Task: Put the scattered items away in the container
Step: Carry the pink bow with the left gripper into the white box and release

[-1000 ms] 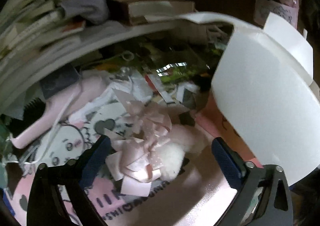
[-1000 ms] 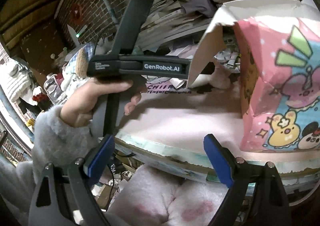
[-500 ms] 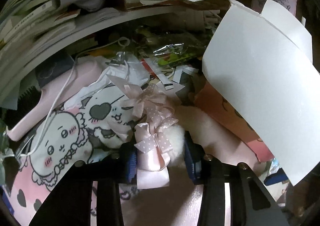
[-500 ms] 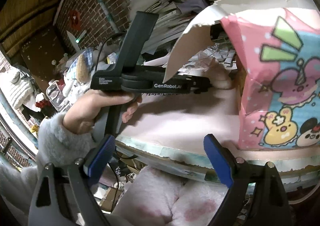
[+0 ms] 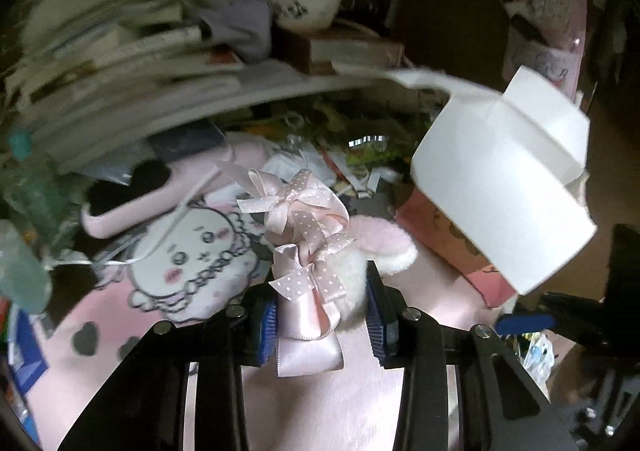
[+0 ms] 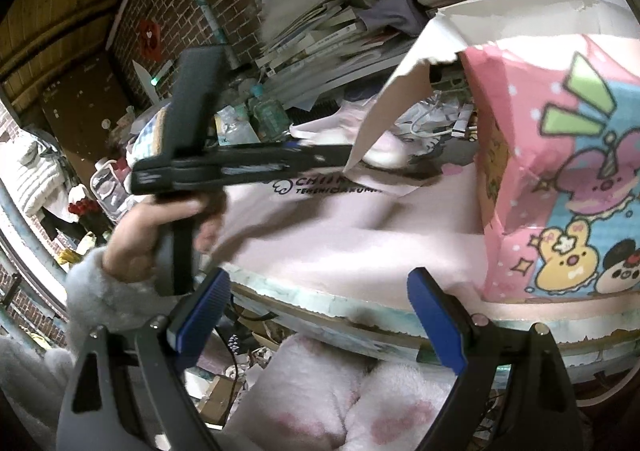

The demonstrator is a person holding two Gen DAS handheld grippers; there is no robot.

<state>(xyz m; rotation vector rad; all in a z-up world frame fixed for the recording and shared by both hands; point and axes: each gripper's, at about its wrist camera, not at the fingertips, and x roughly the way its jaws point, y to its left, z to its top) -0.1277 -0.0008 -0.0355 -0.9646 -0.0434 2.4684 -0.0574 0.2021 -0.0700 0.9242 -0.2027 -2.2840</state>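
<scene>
Left wrist view: the left gripper (image 5: 320, 321) has just been closing, and its blue ribbed pads now pinch a pale pink satin ribbon bow with white polka dots on a fluffy white-and-pink pom-pom (image 5: 310, 251). The bow is a cluster of several looped ribbons, glossy, with a broad plain satin tail hanging down between the jaws and a smaller dotted bow standing up at the far end. It is held over the pink cartoon-printed cloth (image 5: 192, 263) that covers the bench, towards the bench's middle. Just beyond and to the right lies the pink printed paper bag (image 5: 452, 235), its white torn flap (image 5: 504, 187) curling open above. Further back are paper scraps, a pink hairbrush (image 5: 132, 203) at the left, then blurred stacked books and a white panda-printed bowl (image 5: 304, 7) against the brick wall.

Right wrist view: the right gripper (image 6: 320, 315) hangs wide open with nothing between its pads, off the bench's near edge. Past it, a hand (image 6: 160, 227) in a fluffy grey sleeve holds the left gripper's black handle. The paper bag (image 6: 560, 179) stands at the right near edge of the bench, mouth facing the left gripper.
</scene>
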